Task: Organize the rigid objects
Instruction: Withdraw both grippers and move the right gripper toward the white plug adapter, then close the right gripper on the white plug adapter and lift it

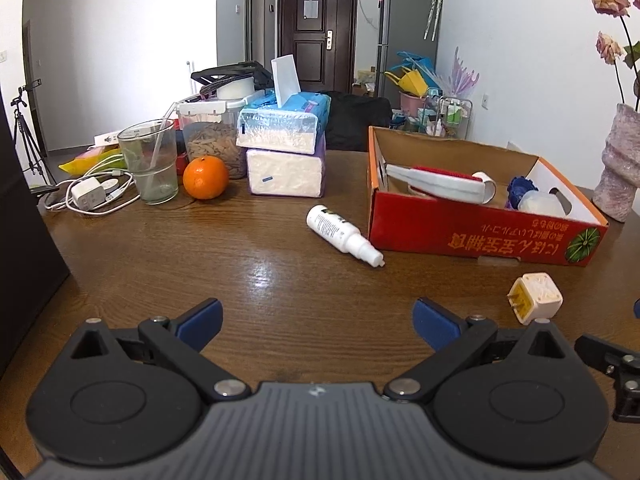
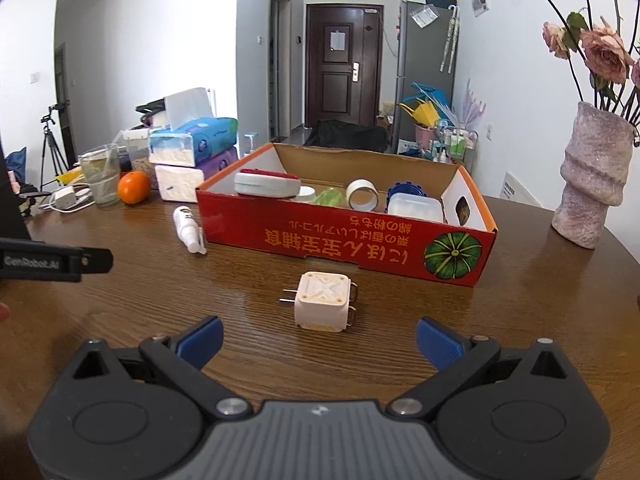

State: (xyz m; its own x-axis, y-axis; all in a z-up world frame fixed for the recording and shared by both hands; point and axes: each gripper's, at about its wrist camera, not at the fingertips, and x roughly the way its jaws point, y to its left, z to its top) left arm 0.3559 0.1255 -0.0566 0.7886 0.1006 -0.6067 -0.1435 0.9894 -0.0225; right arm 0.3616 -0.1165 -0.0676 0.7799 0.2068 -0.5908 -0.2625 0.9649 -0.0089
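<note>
left claw (image 1: 316, 320) wide open, empty | right claw (image 2: 319, 339) wide open, empty

The flowers (image 1: 612, 4) at two o'clock are cut by the edge; the box (image 2: 344, 236) wall hides its contents' lower parts.

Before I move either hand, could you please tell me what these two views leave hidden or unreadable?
- Cardboard box floor, left wrist view: its near wall hides whatever lies low.
- Spray bottle label: too small to read in both views.
- Plug adapter underside, right wrist view: it faces the table.
- Vase, left wrist view: cut off by the right edge.
- Left gripper, right wrist view: only a black part shows; the jaws are out of frame.
</note>
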